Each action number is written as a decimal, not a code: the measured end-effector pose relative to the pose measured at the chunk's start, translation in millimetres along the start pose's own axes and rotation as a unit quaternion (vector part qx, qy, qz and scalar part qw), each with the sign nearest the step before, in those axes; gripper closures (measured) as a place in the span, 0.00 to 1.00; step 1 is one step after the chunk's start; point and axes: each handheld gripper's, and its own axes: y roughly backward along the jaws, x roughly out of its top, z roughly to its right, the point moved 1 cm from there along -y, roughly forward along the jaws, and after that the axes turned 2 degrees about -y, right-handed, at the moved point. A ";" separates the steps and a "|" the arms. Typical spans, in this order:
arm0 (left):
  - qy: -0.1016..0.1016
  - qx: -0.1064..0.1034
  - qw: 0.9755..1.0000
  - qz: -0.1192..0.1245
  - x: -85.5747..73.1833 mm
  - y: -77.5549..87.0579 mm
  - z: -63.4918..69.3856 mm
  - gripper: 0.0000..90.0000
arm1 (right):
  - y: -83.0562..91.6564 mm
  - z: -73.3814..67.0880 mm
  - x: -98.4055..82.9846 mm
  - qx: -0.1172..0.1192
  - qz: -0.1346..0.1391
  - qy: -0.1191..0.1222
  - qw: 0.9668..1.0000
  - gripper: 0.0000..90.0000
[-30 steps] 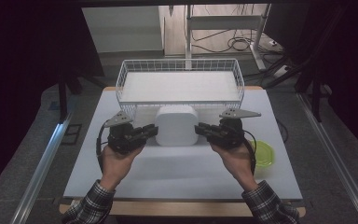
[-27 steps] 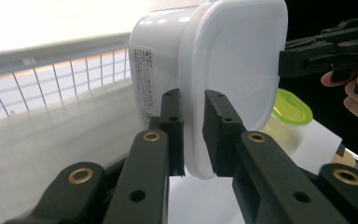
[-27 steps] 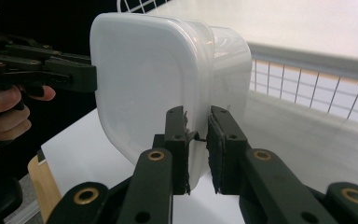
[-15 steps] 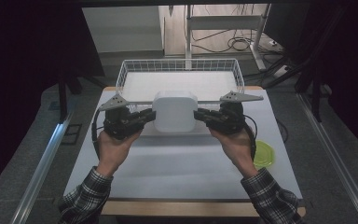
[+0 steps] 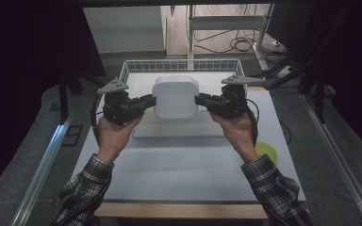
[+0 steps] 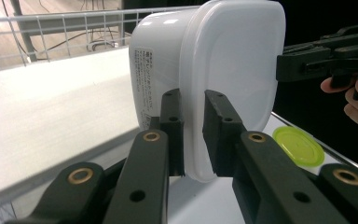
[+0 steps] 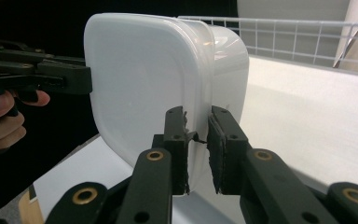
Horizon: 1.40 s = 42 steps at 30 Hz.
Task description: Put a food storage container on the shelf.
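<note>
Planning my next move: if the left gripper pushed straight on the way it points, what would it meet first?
The left gripper is clamped on the rim of the white container, so that comes first; beyond it, roughly in line, the right gripper grips the opposite rim.

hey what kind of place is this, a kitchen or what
Probably a lab or test workshop, not a kitchen: a white work table ringed by dark curtains, loose cables on the floor, and a metal shelving frame behind.

The left tool clamps the rim of the white container; a green lid lies on the desk.
</note>
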 end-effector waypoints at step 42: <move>0.021 -0.005 1.000 0.015 21.8 -47.5 -33.4 0.64 | -34.0 30.7 32.0 -0.024 -0.013 -0.020 0.999 0.70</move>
